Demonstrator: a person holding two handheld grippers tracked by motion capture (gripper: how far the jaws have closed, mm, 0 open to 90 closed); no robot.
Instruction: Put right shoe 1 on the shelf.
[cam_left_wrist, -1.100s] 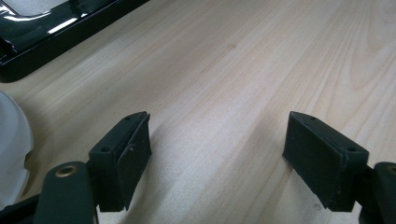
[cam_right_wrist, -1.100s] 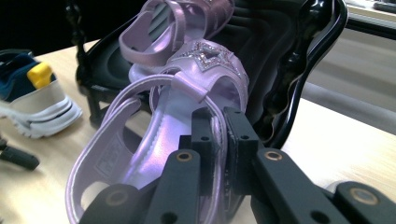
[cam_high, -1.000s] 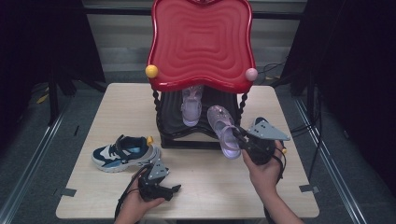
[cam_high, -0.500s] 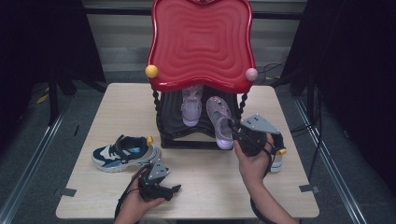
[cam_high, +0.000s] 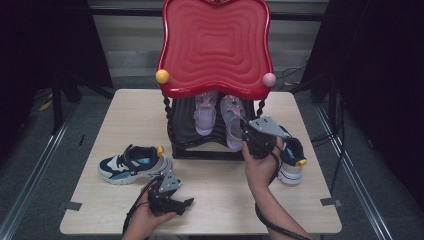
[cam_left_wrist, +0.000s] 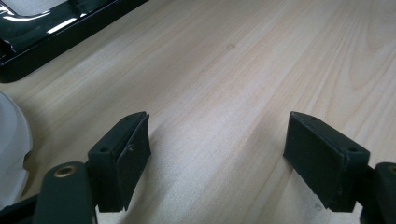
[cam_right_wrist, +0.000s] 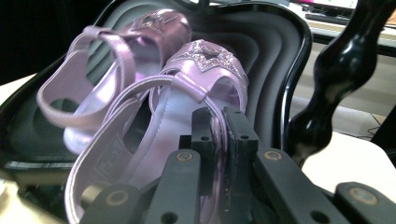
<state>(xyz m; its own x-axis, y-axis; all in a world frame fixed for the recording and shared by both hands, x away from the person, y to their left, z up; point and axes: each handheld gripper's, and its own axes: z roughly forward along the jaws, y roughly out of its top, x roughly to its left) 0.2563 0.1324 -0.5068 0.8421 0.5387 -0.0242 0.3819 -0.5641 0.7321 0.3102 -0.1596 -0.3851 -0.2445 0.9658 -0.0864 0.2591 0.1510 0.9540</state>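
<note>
Since a second ago, the right gripper (cam_high: 248, 136) has carried the purple sandal (cam_high: 232, 121) from the front edge of the rack (cam_high: 200, 145) inward, so the sandal now sits on the black lower shelf under the red top (cam_high: 215, 47), just beside its twin (cam_high: 205, 112). The left gripper (cam_high: 186, 202) has stayed put near the table's (cam_high: 220, 200) front edge.

From the right gripper view, the right gripper's (cam_right_wrist: 219, 130) jaws are clenched on a thin strap at the sandal's (cam_right_wrist: 187, 93) heel side, with the strap pinched between the pads. The sandal lies straight ahead of those jaws, toe pointing away into the shelf, its star ornament up. The twin (cam_right_wrist: 116, 56) lies to its left in that view, touching or nearly so.

From the left gripper view, the left gripper (cam_left_wrist: 217, 154) has its jaws spread wide over bare table wood (cam_left_wrist: 224, 70), gripping nothing. A blue sneaker (cam_high: 132, 162) lies on the table just beyond it in the high view. Another sneaker (cam_high: 291, 160) rests behind the right hand (cam_high: 260, 167), near the table's right edge.
</note>
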